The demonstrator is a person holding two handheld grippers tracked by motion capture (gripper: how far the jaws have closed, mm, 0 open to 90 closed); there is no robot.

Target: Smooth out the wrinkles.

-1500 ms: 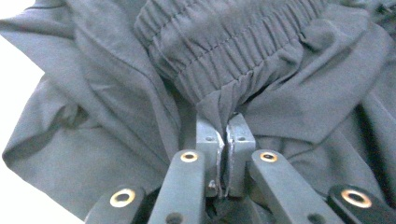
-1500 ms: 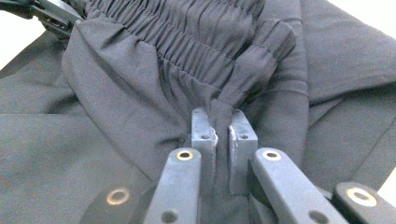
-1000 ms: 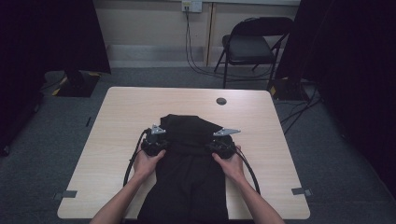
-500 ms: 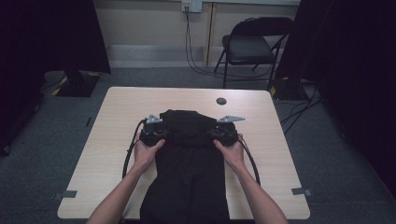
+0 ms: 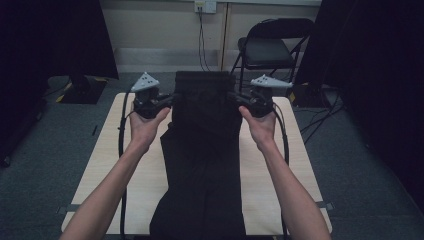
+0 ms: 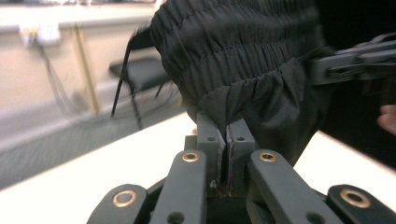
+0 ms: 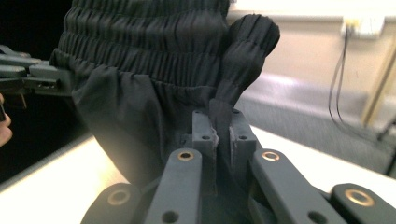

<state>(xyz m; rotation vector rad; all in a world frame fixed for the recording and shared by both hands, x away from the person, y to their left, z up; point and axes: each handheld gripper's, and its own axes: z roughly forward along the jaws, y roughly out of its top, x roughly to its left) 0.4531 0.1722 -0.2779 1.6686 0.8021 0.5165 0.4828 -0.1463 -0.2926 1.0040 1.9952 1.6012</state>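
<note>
A pair of black trousers (image 5: 202, 150) with a gathered elastic waistband hangs between my two grippers, its legs trailing down over the light wooden table (image 5: 125, 165) and past the near edge. My left gripper (image 5: 172, 98) is shut on the left end of the waistband, held up in the air. My right gripper (image 5: 232, 96) is shut on the right end at the same height. In the left gripper view the pads (image 6: 227, 133) pinch a fold of the trousers (image 6: 243, 56). The right gripper view shows its pads (image 7: 218, 126) clamped on bunched waistband cloth (image 7: 140, 56).
A black folding chair (image 5: 270, 50) stands beyond the table's far edge. Cables hang from a wall outlet (image 5: 205, 6) behind it. Dark curtains flank the table on both sides. Gripper cables (image 5: 121, 150) loop down along the forearms.
Both hands have risen together, lifting the waistband off the table. The trousers, lying flat before, now hang stretched between the two grippers.
</note>
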